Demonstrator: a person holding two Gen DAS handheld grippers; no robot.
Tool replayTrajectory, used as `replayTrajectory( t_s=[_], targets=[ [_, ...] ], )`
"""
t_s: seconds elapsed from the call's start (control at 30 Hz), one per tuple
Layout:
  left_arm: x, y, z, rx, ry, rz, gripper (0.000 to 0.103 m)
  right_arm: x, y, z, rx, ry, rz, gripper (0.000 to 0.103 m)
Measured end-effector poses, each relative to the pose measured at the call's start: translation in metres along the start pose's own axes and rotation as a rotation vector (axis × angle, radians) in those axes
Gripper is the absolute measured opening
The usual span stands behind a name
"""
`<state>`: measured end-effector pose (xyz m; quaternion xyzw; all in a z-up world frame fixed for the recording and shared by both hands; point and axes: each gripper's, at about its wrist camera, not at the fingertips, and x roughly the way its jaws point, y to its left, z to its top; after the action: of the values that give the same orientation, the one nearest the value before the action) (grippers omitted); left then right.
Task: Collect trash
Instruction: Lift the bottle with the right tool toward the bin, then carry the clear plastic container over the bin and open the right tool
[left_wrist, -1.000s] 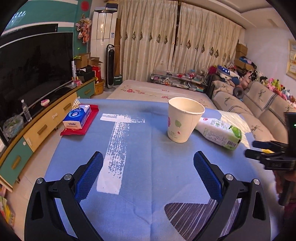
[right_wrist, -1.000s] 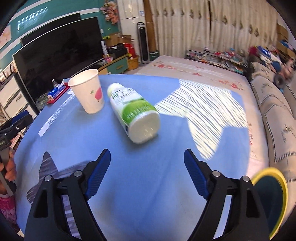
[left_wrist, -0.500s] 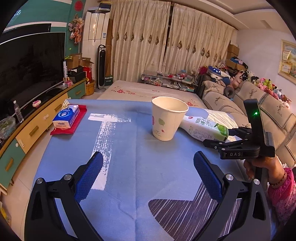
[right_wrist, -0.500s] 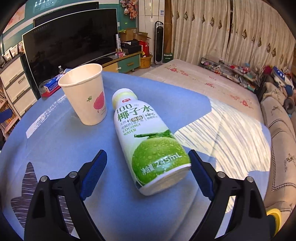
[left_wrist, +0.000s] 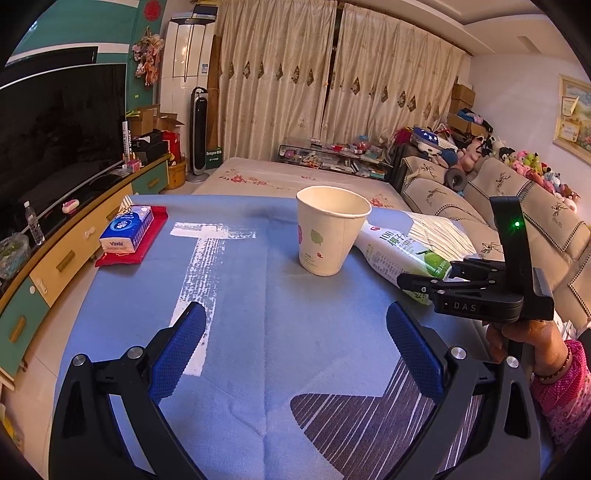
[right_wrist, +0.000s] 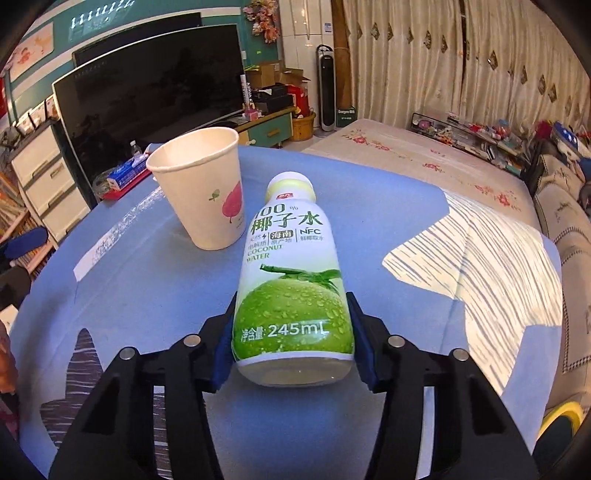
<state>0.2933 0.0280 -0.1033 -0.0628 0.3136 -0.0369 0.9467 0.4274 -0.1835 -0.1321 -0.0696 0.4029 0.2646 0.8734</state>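
Note:
A white and green coconut water bottle (right_wrist: 291, 280) lies on its side on the blue tablecloth (right_wrist: 147, 295), cap pointing away. My right gripper (right_wrist: 291, 301) straddles its lower end; the jaws are closing and the blue pads (right_wrist: 221, 343) touch both sides of the bottle. A white paper cup (right_wrist: 207, 192) stands upright just left of the bottle's neck. In the left wrist view the cup (left_wrist: 328, 232) is at centre, the bottle (left_wrist: 399, 254) to its right with the right gripper (left_wrist: 424, 280) on it. My left gripper (left_wrist: 295, 314) hangs open over the cloth, holding nothing.
A blue tissue pack (left_wrist: 127, 229) rests on a red cloth at the table's left edge. A white tape mark (left_wrist: 199, 273) runs across the cloth. A yellow-rimmed bin (right_wrist: 561, 424) sits low at the right. A sofa (left_wrist: 480, 192) flanks the right side, a TV cabinet (left_wrist: 55, 266) the left.
The right gripper came forward over the bottle's lower end and its jaws narrowed from wide apart to touching the bottle. The left gripper stayed open and nearly still.

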Motion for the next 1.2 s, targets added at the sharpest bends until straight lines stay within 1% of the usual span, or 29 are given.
replayTrajectory(
  t_s=[0.07,0.2,0.3,0.57,0.77,0.9,1.2],
  targets=[
    [0.0,-0.001,-0.001,0.003,-0.001,0.001,0.097,-0.003,0.002,-0.002,0.008,-0.003,-0.017,0.05],
    [0.003,0.001,-0.001,0.004,0.002,0.007,0.097,-0.02,0.002,-0.006,0.035,-0.021,-0.021,0.05],
    [0.004,0.001,-0.002,0.003,0.004,0.009,0.097,-0.039,0.004,-0.012,0.052,-0.04,-0.023,0.049],
    [0.004,-0.001,-0.002,0.011,-0.01,0.01,0.097,-0.088,0.01,-0.035,0.073,-0.048,-0.027,0.049],
    [0.003,-0.004,-0.004,0.024,-0.021,0.012,0.097,-0.134,0.005,-0.05,0.111,-0.109,-0.041,0.049],
    [0.003,-0.006,-0.006,0.029,-0.019,0.011,0.097,-0.157,0.002,-0.056,0.129,-0.138,-0.059,0.049],
    [0.004,-0.01,-0.007,0.043,-0.025,0.021,0.097,-0.184,-0.002,-0.071,0.157,-0.167,-0.074,0.049]
  ],
)
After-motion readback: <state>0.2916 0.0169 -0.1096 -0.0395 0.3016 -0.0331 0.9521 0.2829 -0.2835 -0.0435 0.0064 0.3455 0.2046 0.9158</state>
